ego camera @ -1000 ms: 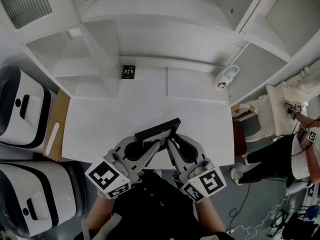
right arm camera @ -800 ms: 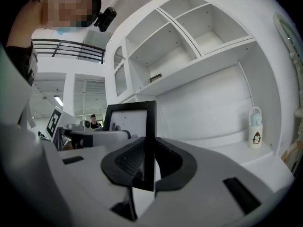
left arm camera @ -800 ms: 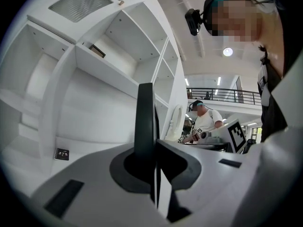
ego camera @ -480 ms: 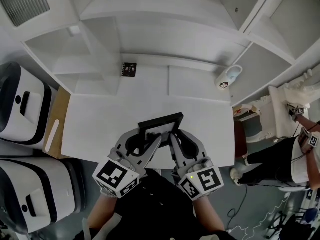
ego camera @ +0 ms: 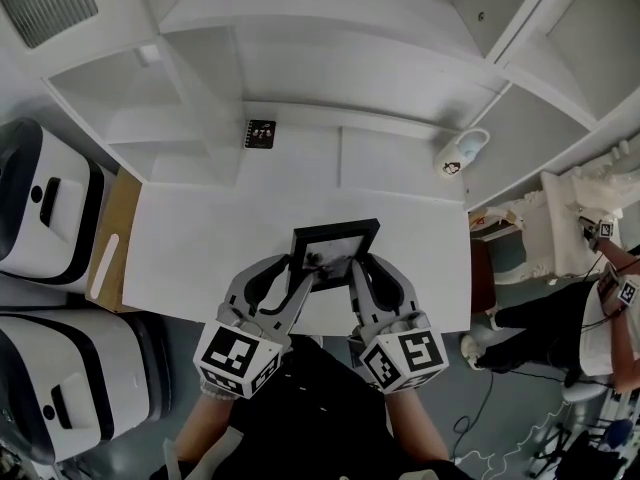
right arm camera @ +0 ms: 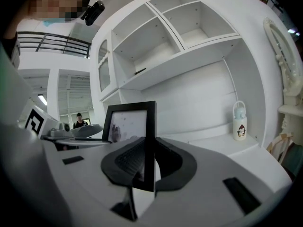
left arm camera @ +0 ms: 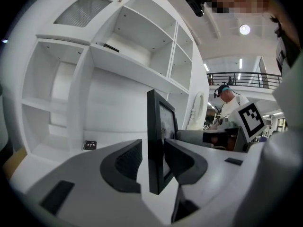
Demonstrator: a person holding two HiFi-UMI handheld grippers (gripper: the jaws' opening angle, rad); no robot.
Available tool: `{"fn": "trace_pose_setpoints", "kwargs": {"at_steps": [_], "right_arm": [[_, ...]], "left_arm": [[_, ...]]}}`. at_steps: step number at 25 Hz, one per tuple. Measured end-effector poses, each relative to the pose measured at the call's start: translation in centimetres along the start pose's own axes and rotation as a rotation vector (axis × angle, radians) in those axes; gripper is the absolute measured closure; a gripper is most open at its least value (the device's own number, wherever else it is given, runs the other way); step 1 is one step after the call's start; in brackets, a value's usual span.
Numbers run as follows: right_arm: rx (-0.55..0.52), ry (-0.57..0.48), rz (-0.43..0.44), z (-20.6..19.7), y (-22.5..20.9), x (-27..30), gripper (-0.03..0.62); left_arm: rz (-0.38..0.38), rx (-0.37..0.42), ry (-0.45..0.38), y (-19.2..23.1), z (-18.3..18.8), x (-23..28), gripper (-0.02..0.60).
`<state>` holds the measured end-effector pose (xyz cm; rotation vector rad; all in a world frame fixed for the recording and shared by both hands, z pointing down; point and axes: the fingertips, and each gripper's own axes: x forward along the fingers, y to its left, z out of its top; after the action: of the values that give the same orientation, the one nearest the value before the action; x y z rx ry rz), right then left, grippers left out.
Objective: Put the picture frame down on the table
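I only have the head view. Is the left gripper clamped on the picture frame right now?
Observer: No. In its own view the left gripper has just been opening its jaws. The picture frame stands edge-on between them, with a gap on one side.
Operator: And the right?
Observer: The right gripper is shut on the frame's other side edge.
Operator: Upright or tilted?
Observer: Upright in both gripper views. Its bottom edge is hidden behind the jaws.

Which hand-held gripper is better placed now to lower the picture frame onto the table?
Right. The right hand-held gripper clamps the picture frame by its edge. The left hand-held gripper has just been opening its jaws, which now stand loose around the frame.
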<state>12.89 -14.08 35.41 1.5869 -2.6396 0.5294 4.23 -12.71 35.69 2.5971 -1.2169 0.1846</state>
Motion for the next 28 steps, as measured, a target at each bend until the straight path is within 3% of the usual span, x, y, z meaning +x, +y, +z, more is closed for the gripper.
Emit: {"fn": "trace_pose_setpoints", "kwargs": {"at_steps": [5, 7, 17, 28], "right_arm": [[0.005, 0.031, -0.026, -1.2, -0.4, 0.5, 0.525], [0.01, 0.047, -0.03, -1.8, -0.6, 0.8, 0.526], [0.044, 0.211, -0.045, -8.4, -3.4, 3.8, 0.525], [0.094, 0.414, -0.07, -17.1, -7.8, 9.0, 0.525]], "left_arm": [[0.106, 0.045, 0.008, 0.7, -0.8, -0.4, 0.452], [0.129, 0.051, 0.011, 0.9, -1.3, -0.2, 0.487], [0.114, -0.028, 0.187, 3.4, -8.0, 2.9, 0.492], [0.113, -0.191, 0.416, 8.0, -17.0, 8.2, 0.492]]}}
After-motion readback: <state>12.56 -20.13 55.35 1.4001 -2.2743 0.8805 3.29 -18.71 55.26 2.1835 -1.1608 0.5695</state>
